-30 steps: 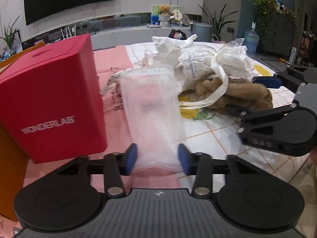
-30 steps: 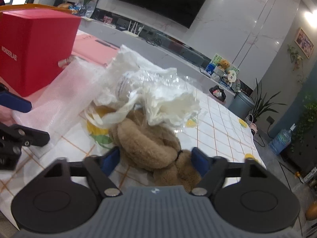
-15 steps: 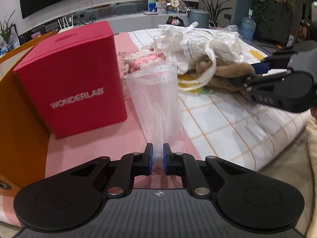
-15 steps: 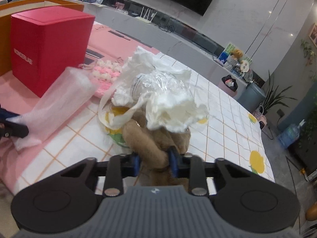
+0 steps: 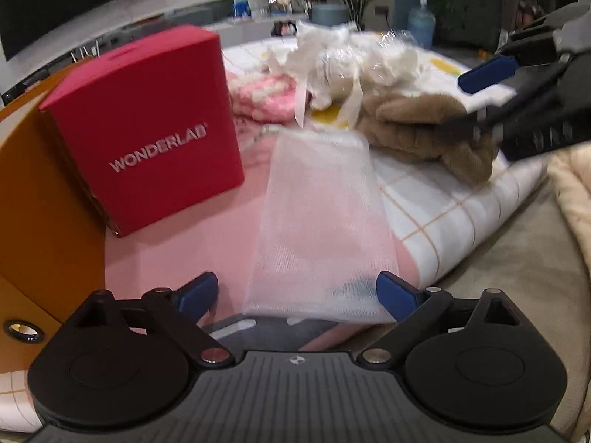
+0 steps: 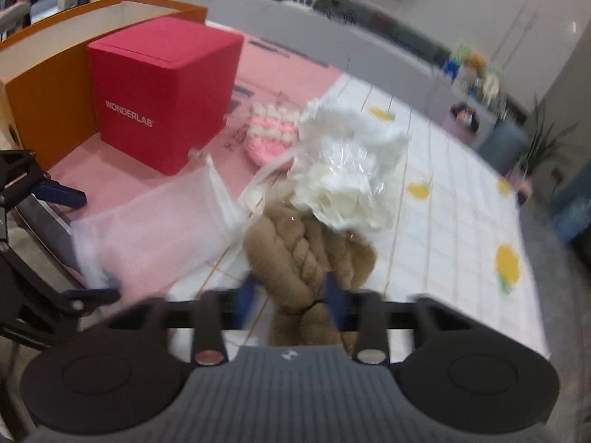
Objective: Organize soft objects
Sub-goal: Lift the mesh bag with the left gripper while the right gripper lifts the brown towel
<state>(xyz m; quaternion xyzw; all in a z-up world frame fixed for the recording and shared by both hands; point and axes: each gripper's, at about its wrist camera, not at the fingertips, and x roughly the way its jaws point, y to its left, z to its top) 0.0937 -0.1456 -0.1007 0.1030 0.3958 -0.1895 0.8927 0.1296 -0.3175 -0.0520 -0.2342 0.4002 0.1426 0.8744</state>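
A white mesh bag (image 5: 321, 221) lies flat on the pink mat, its near end between the spread fingers of my left gripper (image 5: 297, 293). Those jaws are opening and the pads do not press on it. The same mesh bag (image 6: 155, 221) shows in the right wrist view. A twisted brown plush (image 6: 306, 254) lies on the checked cloth between the blurred fingers of my right gripper (image 6: 290, 297). Its jaws are opening too. In the left wrist view the right gripper's upper blue finger (image 5: 487, 72) stands clear above the brown plush (image 5: 417, 133).
A red box (image 5: 147, 129) stands left of the bag, backed by an orange box wall (image 5: 37, 203). A pink knitted piece (image 5: 266, 99) and a plastic-wrapped white bundle (image 5: 351, 62) lie behind the plush. The table edge (image 5: 480, 243) runs close on the right, with beige fabric (image 5: 569, 192) beyond.
Half a second ago both grippers were pinched, left on the mesh bag's end, right on the plush. Both have since spread wide. The right gripper has risen and drawn back.
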